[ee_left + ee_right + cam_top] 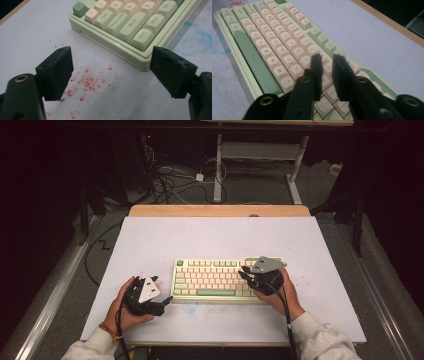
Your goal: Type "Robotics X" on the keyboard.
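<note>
Left gripper (161,301) rested on the white table (150,240) near the person, just left of the keyboard (215,280), jaws spread wide and empty; likely parked there to steady the board's near-left corner if it slid. Farther in, right gripper (327,62) hovered over the right-hand keys, jaws drawn nearly together with nothing between them, probably narrowed to a single point for pressing one key.

The keyboard (215,279) is the one obstacle on the white table top (200,237), lying near the front edge at centre. Wide bare surface stretches behind it to the far wooden edge (220,210), and on both sides. The left gripper (159,301) sits just off its near left corner; the right gripper (243,272) hangs over its right keys.
</note>
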Action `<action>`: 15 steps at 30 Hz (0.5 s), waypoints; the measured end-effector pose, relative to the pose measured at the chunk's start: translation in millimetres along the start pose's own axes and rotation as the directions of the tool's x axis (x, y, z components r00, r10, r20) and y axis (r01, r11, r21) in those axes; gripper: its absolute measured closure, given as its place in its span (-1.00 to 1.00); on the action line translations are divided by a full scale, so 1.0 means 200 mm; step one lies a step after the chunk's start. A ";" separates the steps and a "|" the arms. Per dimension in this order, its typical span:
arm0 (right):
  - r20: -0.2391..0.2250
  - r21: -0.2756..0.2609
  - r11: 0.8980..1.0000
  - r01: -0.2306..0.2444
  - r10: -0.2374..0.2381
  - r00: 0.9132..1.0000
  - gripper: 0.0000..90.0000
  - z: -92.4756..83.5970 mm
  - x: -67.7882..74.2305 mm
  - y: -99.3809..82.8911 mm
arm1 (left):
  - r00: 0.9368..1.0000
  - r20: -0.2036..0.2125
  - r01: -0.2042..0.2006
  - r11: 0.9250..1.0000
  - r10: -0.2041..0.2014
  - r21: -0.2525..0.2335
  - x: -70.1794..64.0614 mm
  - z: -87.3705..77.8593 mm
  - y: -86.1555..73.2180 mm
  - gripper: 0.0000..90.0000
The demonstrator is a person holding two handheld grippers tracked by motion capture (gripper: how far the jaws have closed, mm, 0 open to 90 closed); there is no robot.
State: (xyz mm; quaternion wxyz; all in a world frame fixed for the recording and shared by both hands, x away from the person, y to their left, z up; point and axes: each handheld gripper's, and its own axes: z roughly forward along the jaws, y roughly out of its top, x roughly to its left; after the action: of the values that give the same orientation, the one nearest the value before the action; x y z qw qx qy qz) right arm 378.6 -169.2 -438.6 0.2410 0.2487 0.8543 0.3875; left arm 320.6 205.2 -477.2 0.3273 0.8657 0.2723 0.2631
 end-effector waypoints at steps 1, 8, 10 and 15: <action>-0.010 0.009 1.000 0.003 -0.003 1.000 0.91 0.01 0.00 0.01 | 1.000 -0.002 0.002 1.000 -0.002 0.002 0.00 0.00 0.00 -0.60; -0.046 0.050 0.999 0.010 -0.007 0.999 1.00 0.08 0.00 0.05 | 1.000 0.006 0.006 1.000 -0.006 0.005 -0.01 0.01 0.01 -0.59; -0.046 0.057 0.998 0.011 -0.009 0.999 1.00 0.09 0.00 0.06 | 1.000 0.011 0.007 1.000 -0.007 0.006 -0.01 0.02 0.01 -0.59; -0.059 0.069 0.998 0.014 -0.010 0.998 1.00 0.12 0.01 0.07 | 1.000 0.019 0.015 1.000 -0.015 0.007 0.00 0.04 0.01 -0.59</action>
State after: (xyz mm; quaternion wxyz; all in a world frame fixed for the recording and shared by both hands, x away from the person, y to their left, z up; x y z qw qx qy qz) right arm 395.8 -147.3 -443.1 0.2093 0.2404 0.8754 0.3634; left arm 326.0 200.7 -480.1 0.3290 0.8673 0.2763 0.2515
